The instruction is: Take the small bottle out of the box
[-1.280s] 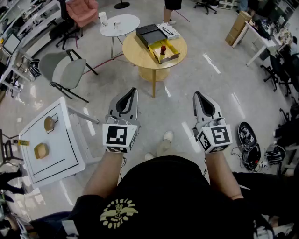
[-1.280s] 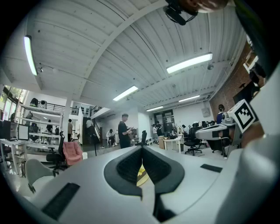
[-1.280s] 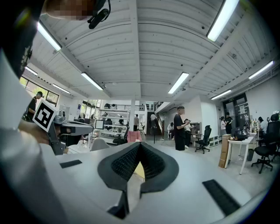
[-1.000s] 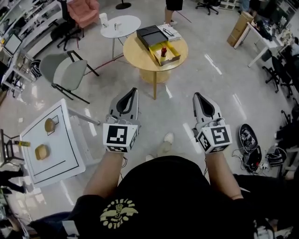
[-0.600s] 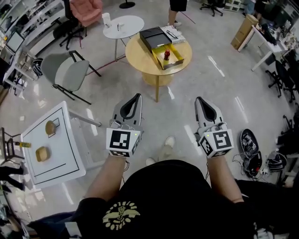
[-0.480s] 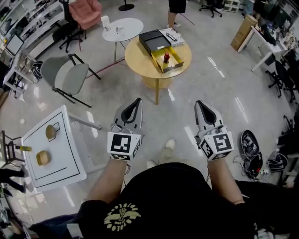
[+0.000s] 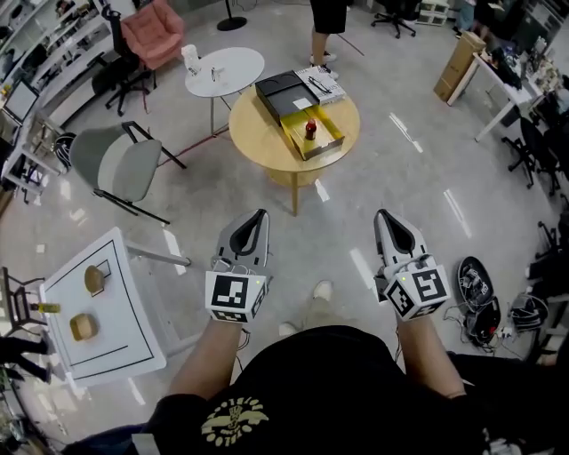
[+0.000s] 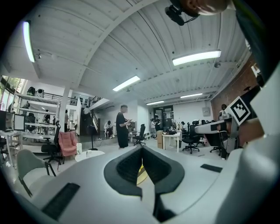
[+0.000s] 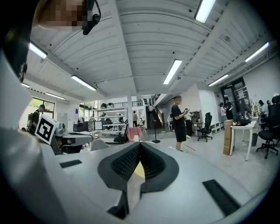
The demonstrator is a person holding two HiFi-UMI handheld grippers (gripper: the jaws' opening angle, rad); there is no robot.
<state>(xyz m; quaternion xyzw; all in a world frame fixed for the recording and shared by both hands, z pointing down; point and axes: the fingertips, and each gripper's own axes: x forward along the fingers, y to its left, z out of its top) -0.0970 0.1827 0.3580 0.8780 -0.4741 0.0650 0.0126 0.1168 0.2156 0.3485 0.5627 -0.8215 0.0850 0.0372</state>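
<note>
A small red bottle (image 7: 310, 129) stands upright in an open yellow box (image 7: 316, 135) on a round wooden table (image 7: 262, 133), far ahead of me in the head view. My left gripper (image 7: 259, 216) and right gripper (image 7: 382, 216) hang side by side over the floor, well short of the table, both shut and holding nothing. In the left gripper view the left gripper (image 8: 141, 148) has its tips touching, with a sliver of the yellow table behind. The right gripper (image 9: 140, 144) looks the same in the right gripper view.
A black box (image 7: 282, 93) and papers (image 7: 319, 83) share the round table. A small white round table (image 7: 224, 70), a grey chair (image 7: 116, 162) and a pink armchair (image 7: 152, 31) stand to the left. A white square table (image 7: 102, 307) is at my near left. A person (image 7: 328, 19) stands beyond the table.
Both grippers have advanced across the floor toward the round table, still shut. The table and box sit slightly lower and nearer in the head view.
</note>
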